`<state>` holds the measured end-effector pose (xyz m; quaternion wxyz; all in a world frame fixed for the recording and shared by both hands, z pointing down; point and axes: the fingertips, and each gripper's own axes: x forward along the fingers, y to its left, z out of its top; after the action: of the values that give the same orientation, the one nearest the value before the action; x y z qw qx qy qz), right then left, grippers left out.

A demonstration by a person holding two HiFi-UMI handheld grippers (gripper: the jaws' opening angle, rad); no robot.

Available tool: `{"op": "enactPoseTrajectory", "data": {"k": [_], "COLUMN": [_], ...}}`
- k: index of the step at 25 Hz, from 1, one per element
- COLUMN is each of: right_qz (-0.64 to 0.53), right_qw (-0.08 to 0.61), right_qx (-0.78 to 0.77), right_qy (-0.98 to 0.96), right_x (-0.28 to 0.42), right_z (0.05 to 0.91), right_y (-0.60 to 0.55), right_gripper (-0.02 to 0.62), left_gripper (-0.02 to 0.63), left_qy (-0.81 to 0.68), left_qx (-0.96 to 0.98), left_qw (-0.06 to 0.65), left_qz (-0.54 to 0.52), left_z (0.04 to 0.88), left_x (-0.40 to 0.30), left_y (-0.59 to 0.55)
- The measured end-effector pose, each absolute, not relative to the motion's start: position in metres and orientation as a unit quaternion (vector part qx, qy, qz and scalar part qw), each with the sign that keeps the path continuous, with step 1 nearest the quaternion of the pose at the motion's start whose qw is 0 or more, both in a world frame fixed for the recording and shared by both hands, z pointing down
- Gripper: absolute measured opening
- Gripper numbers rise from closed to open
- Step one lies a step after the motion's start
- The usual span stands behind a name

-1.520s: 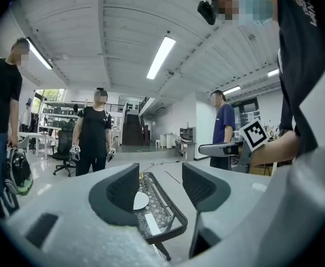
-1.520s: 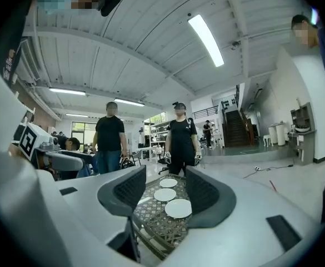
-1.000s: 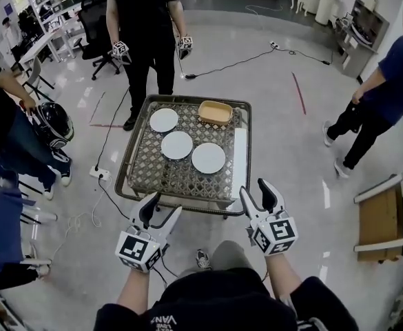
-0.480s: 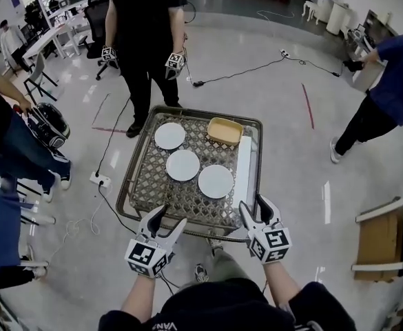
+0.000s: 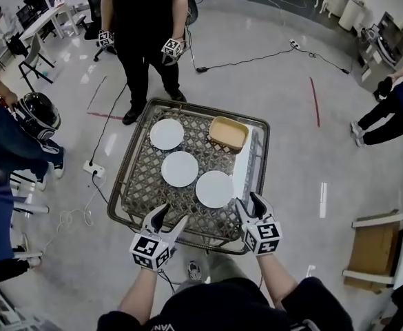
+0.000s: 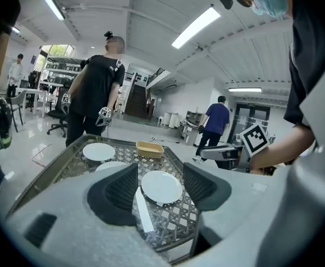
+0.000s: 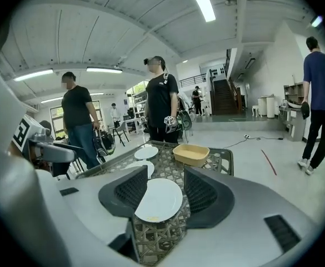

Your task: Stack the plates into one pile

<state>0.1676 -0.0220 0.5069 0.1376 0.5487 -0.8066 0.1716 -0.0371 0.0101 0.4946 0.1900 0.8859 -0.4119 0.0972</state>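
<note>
Three white plates lie apart on the lattice-top table (image 5: 138, 185): a far plate (image 5: 167, 134), a middle plate (image 5: 180, 169) and a near plate (image 5: 215, 189). My left gripper (image 5: 171, 216) hovers open over the table's near edge, left of the near plate. In the left gripper view the near plate (image 6: 161, 186) shows ahead between the empty jaws. My right gripper (image 5: 249, 201) is open just beside the near plate's right rim. Its jaws have just been closing a little, with nothing between them. In the right gripper view the near plate (image 7: 159, 200) lies ahead of them.
A tan bowl (image 5: 229, 133) sits at the table's far right, and a white strip (image 5: 244, 164) runs along the right side. A person in black (image 5: 146, 19) stands at the far edge holding grippers. Cables and a power strip (image 5: 91, 165) lie on the floor to the left.
Both grippers have moved forward and down, from short of the table to its near edge. The right one now sits beside the near plate.
</note>
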Motion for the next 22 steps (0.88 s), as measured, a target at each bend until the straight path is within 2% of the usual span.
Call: {"op": "enactPoseTrajectory", "data": {"k": [12,22], "right_qz": [0.267,0.314], "right_qw": [0.200,0.214], "right_qx": [0.526,0.492], "right_qy": [-0.782,-0.783], "right_x": [0.171,0.170], "right_z": [0.613,0.649], "right_y": [-0.083,-0.093], "right_gripper": [0.169,0.153], "left_gripper": [0.250,0.250], "left_qy": [-0.403,-0.404], "left_qx": [0.845,0.793], "left_qw": [0.324,0.422], "left_qz": [0.135,0.174], "left_z": [0.599,0.655], "left_x": [-0.002,0.026], "left_y": [-0.047,-0.065]}}
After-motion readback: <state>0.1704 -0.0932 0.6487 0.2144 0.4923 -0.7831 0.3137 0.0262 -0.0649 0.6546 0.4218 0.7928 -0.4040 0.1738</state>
